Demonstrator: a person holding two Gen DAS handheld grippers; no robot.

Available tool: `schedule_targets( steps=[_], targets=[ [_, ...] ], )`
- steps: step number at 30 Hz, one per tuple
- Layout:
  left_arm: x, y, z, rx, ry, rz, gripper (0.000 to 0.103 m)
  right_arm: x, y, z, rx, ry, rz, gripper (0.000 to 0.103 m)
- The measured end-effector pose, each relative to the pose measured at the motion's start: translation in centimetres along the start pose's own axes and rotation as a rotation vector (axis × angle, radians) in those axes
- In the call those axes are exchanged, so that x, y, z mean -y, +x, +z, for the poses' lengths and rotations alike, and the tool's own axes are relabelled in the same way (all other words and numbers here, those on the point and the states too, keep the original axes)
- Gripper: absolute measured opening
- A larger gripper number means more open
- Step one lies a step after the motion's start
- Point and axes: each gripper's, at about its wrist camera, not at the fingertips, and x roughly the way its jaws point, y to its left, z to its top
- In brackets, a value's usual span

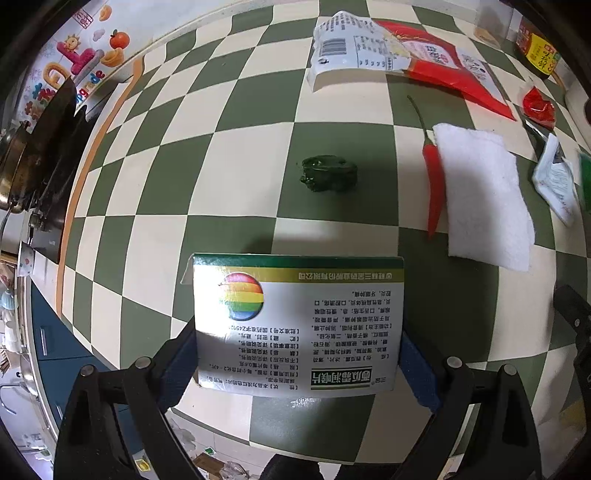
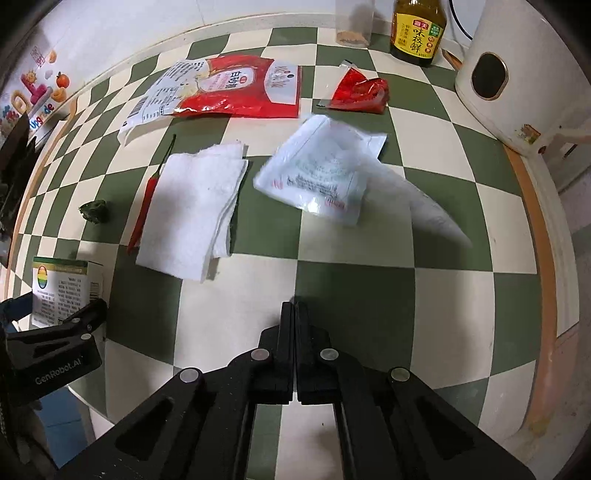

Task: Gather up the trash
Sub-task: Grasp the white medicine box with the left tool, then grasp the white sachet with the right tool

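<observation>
A green and cream checkered tabletop filled both views, with a wall of colourful stickers along its far left edge. The left gripper was clamped on a white and green medicine box, its blue pads pressed against the box's 2 sides, the box held over the table's near edge. The right gripper had its jaws pressed together with nothing between them, above a bare patch of table. Trash lay scattered beyond: a white folded paper towel, a red chili pepper touching the towel's left edge, a small dark green crumpled lump further left, a blurred white plastic packet to the right, a large red and white bag and a crumpled red wrapper farther back. A sauce bottle and a cream appliance stood at the rear right
</observation>
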Motion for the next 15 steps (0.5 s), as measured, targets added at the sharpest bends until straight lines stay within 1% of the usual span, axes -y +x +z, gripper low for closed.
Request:
schedule_targets(
  steps=[5,12,15],
  targets=[
    [-0.1,-1.5,-0.3,0.043,0.02,0.0,0.096,-0.3,-0.8,-1.0,0.019,-0.002,0.001,0.0],
    [-0.4,-4.0,-0.7,0.106,0.031,-0.015,0.096,-1.2,-3.3,-1.9,0.074,-0.009,0.006,0.0],
    [-0.3,-4.4,-0.3,0.117,0.022,-0.017,0.096,-0.2,-4.1,-1.6,0.068,0.059,0.064,0.001]
  ],
)
